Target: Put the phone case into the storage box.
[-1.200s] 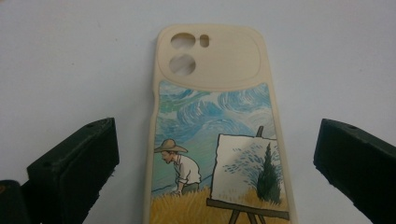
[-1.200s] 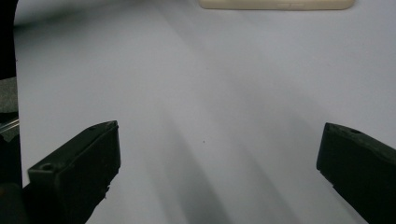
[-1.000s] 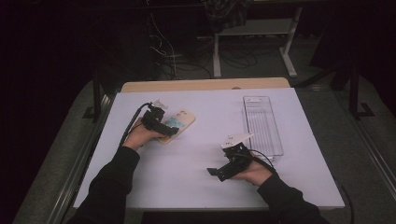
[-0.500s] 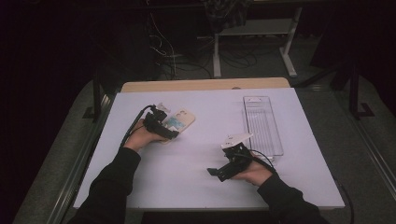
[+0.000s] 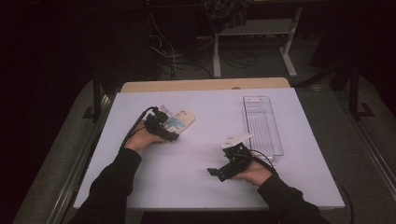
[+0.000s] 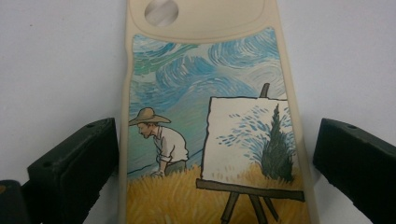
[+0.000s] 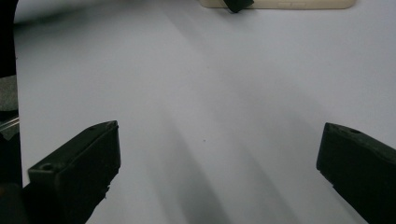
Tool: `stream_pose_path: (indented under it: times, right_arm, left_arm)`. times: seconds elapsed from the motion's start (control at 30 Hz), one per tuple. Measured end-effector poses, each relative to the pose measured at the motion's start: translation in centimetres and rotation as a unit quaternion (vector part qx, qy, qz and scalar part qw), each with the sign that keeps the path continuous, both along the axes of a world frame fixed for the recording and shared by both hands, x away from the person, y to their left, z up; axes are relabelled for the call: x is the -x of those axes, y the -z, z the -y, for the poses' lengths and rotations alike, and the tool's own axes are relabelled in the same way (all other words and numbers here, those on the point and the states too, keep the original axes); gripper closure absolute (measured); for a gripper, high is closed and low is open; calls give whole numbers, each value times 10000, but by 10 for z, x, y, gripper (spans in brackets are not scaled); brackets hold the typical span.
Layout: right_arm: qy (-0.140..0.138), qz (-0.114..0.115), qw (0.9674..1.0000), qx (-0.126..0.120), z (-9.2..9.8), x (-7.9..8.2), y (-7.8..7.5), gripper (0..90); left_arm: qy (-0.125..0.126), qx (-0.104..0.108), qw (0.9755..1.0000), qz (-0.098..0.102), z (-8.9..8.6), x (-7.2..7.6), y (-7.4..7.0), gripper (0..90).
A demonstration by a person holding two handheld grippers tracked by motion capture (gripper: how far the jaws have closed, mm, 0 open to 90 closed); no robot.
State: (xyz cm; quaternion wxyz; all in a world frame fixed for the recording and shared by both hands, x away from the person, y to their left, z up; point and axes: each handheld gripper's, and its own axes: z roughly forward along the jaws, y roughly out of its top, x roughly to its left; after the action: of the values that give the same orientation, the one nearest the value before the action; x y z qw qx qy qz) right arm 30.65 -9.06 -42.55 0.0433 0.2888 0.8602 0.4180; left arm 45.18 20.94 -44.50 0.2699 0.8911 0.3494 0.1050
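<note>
Straddling the phone case [image 6: 212,140], which lies flat at upper left of the white table [image 5: 210,186], my left gripper [image 6: 215,163] has its jaws spread, one just beside the case edge. Closing could skid it sideways. My right gripper [image 5: 224,171] rests wide open, holding nothing. The case's near end is cut off.

The phone case [image 6: 205,140] runs off the bottom edge; the left gripper [image 5: 164,127] hides its near end.
</note>
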Motion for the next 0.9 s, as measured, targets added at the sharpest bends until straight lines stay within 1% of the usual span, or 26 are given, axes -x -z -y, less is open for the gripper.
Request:
stream_pose_path:
  times: [0.03,0.07,0.13,0.27,0.53,0.57,0.6,0.67,0.73,0.77,0.8,0.83,0.9]
  right_arm:
    - [-1,1,10000,0,0,0,0,0]
    - [-2,-2,10000,-1,0,0,0,0]
    - [1,1,10000,3,0,0,0,0]
    - [-1,-3,10000,2,0,0,0,0]
    - [-11,1,10000,7,0,0,0,0]
    - [-11,-2,10000,6,0,0,0,0]
    - [-15,-11,10000,0,0,0,0,0]
    - [-10,-20,10000,-9,0,0,0,0]
    - [-8,-24,10000,-16,0,0,0,0]
    - [17,-70,10000,-20,0,0,-1,0]
    - [1,-48,10000,-19,0,0,0,0]
    - [0,-38,10000,-17,0,0,0,0]
    - [9,-76,10000,-25,0,0,0,0]
  left_arm:
    - [-25,-3,10000,-38,0,0,0,18]
    - [-32,60,10000,-18,-1,0,1,19]
    - [-27,35,10000,-22,-1,0,0,20]
    - [-71,55,10000,-35,0,1,1,19]
    - [-66,27,10000,-47,0,0,0,23]
    - [-75,15,10000,-56,0,0,0,23]
    - [-88,-42,9999,-82,1,0,-1,26]
    - [-98,-40,9999,-83,1,0,-1,29]
    - [-98,-57,9999,-83,1,1,-1,40]
    - [-82,-47,9999,-71,0,1,-2,47]
    - [-78,-1,10000,-50,0,1,-2,60]
    - [-70,-13,10000,-42,-1,1,-2,83]
    - [-72,27,10000,-31,-1,1,-2,91]
